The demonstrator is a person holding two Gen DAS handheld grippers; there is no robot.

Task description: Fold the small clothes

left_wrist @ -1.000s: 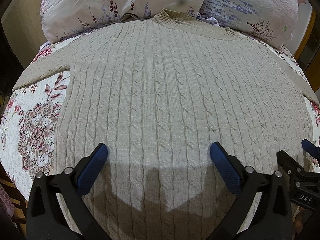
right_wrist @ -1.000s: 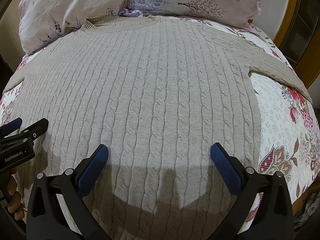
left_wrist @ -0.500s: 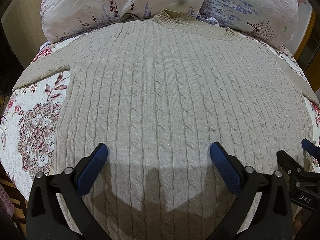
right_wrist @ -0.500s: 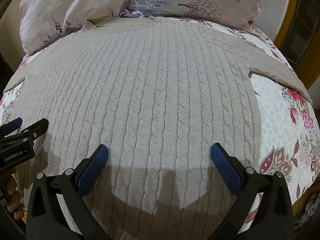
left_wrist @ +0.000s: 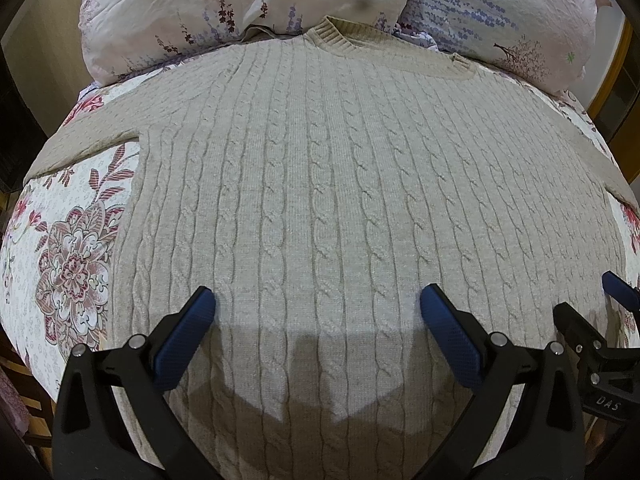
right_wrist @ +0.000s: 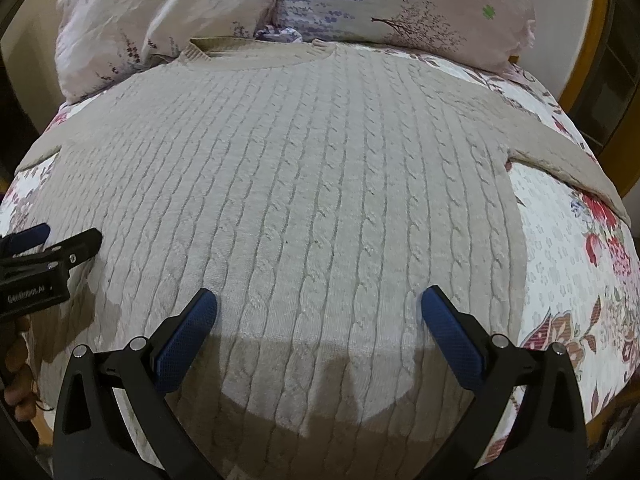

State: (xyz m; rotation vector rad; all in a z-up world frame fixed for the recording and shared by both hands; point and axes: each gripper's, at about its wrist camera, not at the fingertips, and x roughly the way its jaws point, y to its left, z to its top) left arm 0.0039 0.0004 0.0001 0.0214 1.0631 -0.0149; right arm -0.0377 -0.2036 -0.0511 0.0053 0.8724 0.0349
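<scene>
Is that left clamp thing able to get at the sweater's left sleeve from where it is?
Probably yes. The left gripper hangs open over the sweater, and the sleeve lies spread flat on the bedspread to its left with nothing covering it.

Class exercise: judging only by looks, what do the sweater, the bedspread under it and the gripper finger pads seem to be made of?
Sweater: beige knit yarn, probably wool or acrylic; raised cable ribs, ribbed collar, matte.
Bedspread: woven printed cloth, possibly quilted cotton; flat floral print, matte.
Finger pads: blue, probably rubber or textured plastic; fine dotted grip pattern, on black arms that look like plastic.
</scene>
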